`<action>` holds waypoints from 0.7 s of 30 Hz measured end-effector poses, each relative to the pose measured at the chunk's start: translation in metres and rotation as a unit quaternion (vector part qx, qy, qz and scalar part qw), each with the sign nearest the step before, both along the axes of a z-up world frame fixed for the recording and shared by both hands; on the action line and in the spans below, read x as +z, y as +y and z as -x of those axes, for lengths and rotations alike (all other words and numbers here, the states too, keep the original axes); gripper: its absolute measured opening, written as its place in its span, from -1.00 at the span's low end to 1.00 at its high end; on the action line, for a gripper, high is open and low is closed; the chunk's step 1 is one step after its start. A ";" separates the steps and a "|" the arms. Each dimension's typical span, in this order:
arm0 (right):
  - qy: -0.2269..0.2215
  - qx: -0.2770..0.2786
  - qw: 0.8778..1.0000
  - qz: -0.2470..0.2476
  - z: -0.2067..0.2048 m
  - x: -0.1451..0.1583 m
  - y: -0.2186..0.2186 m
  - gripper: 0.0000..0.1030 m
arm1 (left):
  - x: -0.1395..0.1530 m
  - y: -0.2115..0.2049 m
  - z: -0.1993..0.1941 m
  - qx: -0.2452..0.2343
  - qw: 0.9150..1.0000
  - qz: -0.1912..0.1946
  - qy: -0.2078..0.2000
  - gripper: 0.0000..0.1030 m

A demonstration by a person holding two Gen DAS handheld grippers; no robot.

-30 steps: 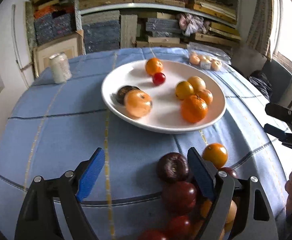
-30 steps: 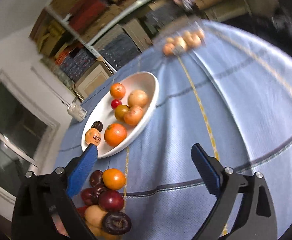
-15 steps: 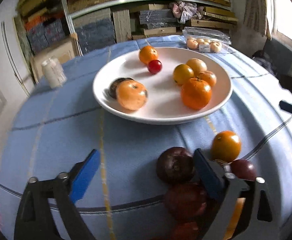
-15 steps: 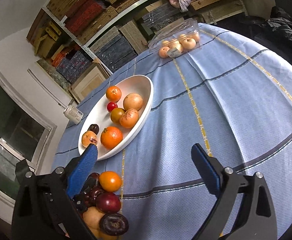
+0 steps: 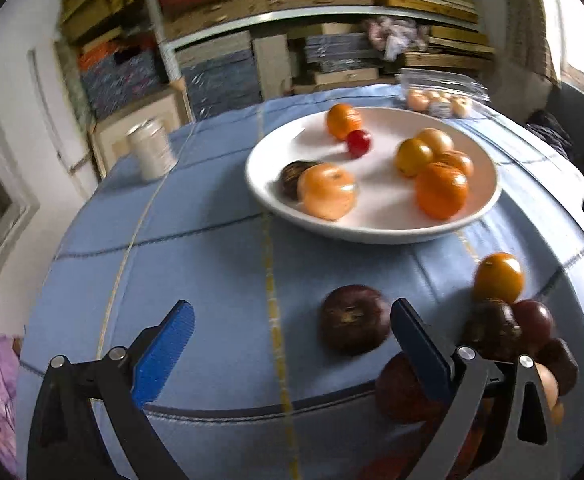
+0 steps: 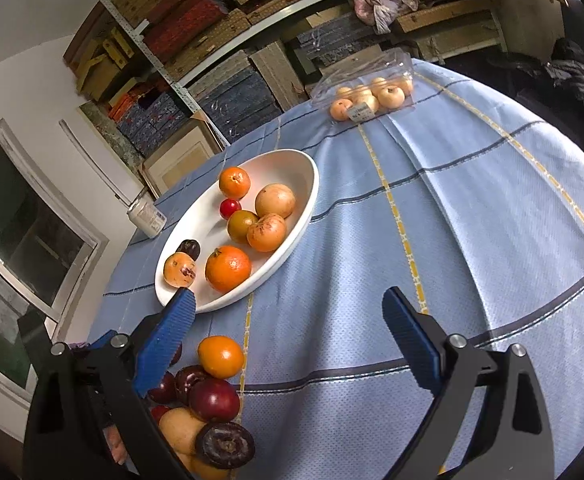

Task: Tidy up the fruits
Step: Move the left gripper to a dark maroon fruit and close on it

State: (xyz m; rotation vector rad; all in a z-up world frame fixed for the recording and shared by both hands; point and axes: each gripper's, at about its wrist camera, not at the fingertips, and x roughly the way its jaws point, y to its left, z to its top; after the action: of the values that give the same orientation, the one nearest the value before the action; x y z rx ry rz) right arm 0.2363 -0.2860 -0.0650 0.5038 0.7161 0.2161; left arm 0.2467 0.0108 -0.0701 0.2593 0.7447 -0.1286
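Both grippers, left [image 5: 287, 332] and right [image 6: 287, 316], have fingers spread wide and empty, dark plum [image 5: 354, 318] loose just short of the white plate [image 5: 372, 234]; risk: right finger clips the fruit pile [image 5: 508, 320], scattering it.

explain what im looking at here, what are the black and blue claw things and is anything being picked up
Those are two hand-held grabbing tools, one in each of a person's hands, each with a camera looking along its blue-padded fingers. One picture is from the left tool, the other from the right tool. Both are open and hold nothing. On the blue checked tablecloth sits a wide white plate with orange, yellow, red and dark fruits. A loose pile of dark red and orange fruits lies nearer, and a clear plastic pack of pale fruits sits at the far edge.
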 end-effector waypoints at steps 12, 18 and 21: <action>-0.005 0.006 1.000 0.016 0.002 0.000 0.008 0.80 | -0.009 0.021 -0.023 0.011 0.995 0.066 0.072 0.93; -0.005 0.008 1.000 0.018 0.001 -0.001 0.008 0.80 | -0.003 0.048 -0.026 0.042 0.989 0.109 0.089 0.92; -0.005 0.008 1.000 0.018 0.001 -0.001 0.008 0.80 | 0.000 0.042 -0.022 0.027 0.990 0.110 0.084 0.92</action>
State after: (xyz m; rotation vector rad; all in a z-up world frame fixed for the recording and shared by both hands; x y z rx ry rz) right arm 0.2351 -0.2780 -0.0664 0.4624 0.7139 0.2205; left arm 0.2685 0.0523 -0.0703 0.0179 0.8965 -0.1824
